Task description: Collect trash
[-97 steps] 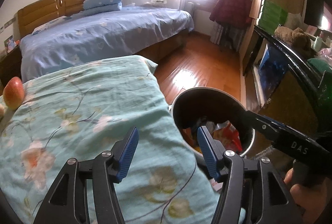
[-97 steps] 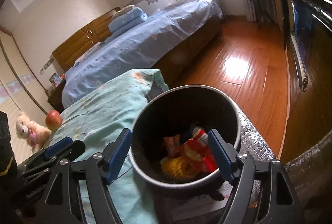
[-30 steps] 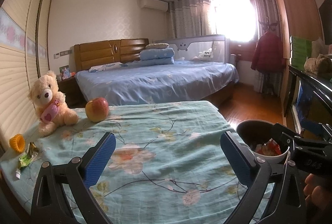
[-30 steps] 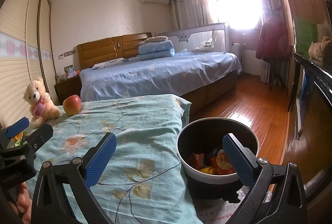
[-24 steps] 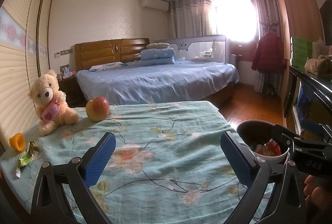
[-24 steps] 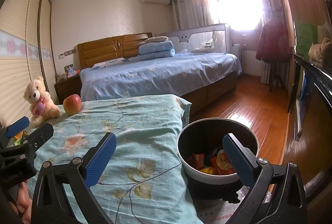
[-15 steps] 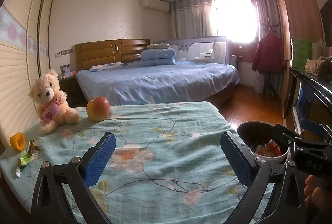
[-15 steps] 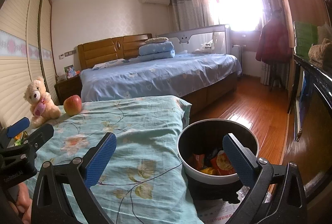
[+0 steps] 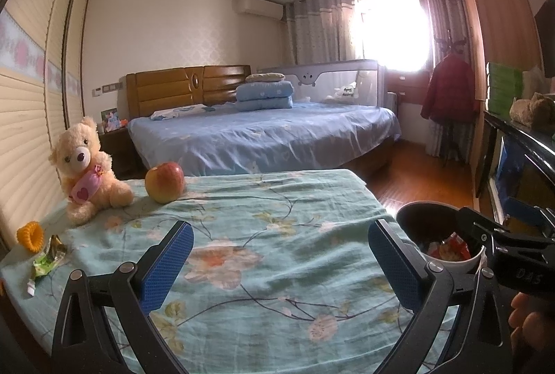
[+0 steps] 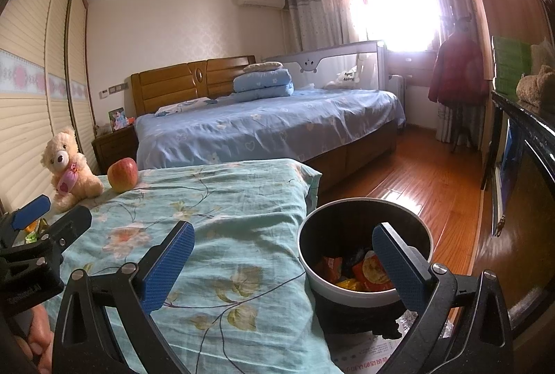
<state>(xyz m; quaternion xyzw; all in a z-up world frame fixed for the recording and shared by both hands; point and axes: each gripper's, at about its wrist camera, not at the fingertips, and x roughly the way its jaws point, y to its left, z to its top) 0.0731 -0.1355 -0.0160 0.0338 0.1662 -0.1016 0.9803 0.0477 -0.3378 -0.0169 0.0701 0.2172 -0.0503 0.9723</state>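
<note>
A worktop (image 9: 277,235) draped in a floral cloth carries a teddy bear (image 9: 86,172) and an apple (image 9: 164,181), with the trash bin (image 10: 364,270) off its right edge already holding wrappers. The remaining green wrapper (image 9: 47,261) lies at the far left corner beside an orange ring (image 9: 30,235), left of the left tool (image 9: 281,256), the nearer one, its long axis running roughly toward the camera. Both the left tool and the right tool (image 10: 282,256) gape wide and empty; only the left wrist view shows the wrapper plainly, and only the right looks down into the bin.
</note>
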